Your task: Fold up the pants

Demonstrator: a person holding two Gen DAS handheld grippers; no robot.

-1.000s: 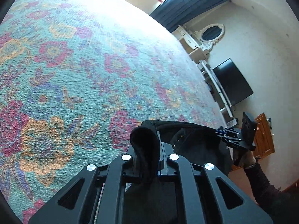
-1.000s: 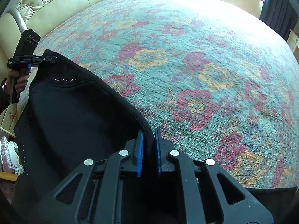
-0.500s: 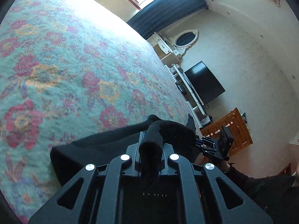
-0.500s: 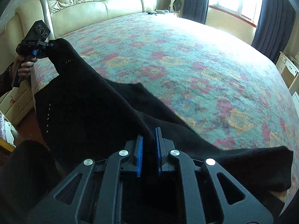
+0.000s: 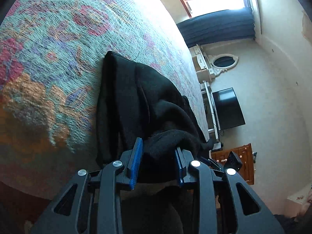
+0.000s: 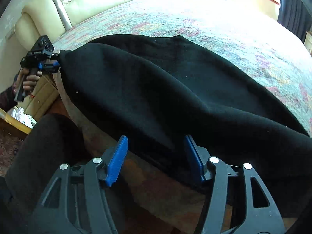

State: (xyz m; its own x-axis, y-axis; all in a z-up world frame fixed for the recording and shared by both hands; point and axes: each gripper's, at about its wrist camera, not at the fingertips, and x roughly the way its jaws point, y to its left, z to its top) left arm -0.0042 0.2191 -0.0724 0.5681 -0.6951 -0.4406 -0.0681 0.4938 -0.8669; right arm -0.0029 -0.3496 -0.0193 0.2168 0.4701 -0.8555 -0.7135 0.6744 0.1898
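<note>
The black pants (image 6: 165, 89) lie in a loose heap along the near edge of the floral bedspread (image 6: 243, 31) and hang a little over it. My right gripper (image 6: 156, 156) is open, its blue pads (image 6: 117, 159) apart on either side of the pants' hem. My left gripper (image 5: 158, 156) is open too, with a bunched fold of the pants (image 5: 140, 101) resting between its blue pads (image 5: 135, 163). In the right wrist view the left gripper (image 6: 48, 66) sits at the pants' far corner.
A cream tufted headboard (image 6: 81, 2) stands behind the bed. A TV (image 5: 228, 109), a wooden dresser (image 5: 234, 161) and an oval mirror (image 5: 223, 61) line the wall. Dark curtains (image 5: 216, 29) hang under the window. The floor is below the bed edge.
Both grippers carried the pants back toward the near bed edge, lowered them onto the bedspread and opened. The pants now lie doubled over in a heap.
</note>
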